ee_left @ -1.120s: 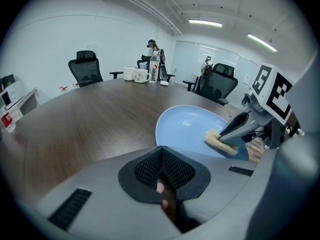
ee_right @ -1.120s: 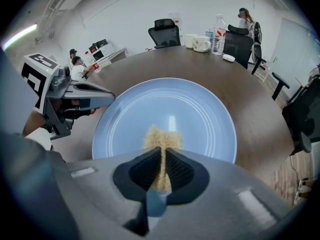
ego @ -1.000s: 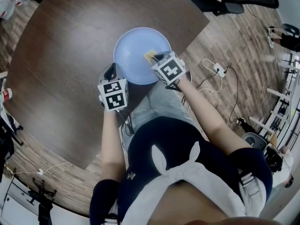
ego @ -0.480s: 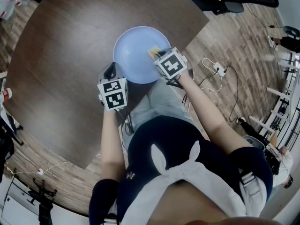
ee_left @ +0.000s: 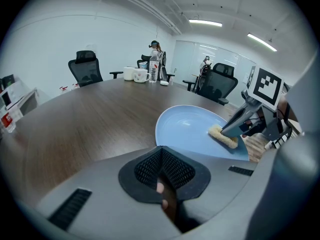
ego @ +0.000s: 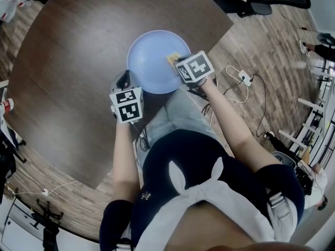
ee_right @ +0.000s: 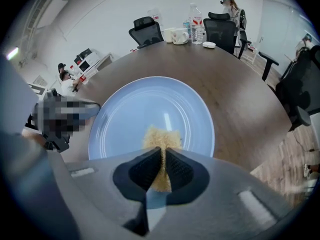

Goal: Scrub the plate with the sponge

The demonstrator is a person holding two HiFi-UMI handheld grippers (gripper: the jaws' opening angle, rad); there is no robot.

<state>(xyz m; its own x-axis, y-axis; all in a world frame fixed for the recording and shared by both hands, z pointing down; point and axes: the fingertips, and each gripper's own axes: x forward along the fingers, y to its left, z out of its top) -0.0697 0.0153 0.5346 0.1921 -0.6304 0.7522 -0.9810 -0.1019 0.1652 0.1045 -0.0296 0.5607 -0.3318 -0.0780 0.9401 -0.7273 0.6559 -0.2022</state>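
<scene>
Right gripper [ee_right: 162, 165]: jaws narrow, pinched on a yellow sponge [ee_right: 160, 143]. The sponge sticks out past the tips and rests on the pale blue plate [ee_right: 150, 109], on the part of the plate nearest the person and toward its right rim in the head view.

Plate lies flat on the dark wood surface [ego: 68, 61], close to its near edge.

Left gripper [ee_left: 161, 165]: jaws closed together, nothing seen between the pads. Tips sit at the plate's near-left rim; contact with the rim cannot be told. It stands apart from the right gripper.

Far end of the surface: a water bottle [ee_right: 197, 17] and mugs [ee_right: 176, 35], well apart from the plate.
</scene>
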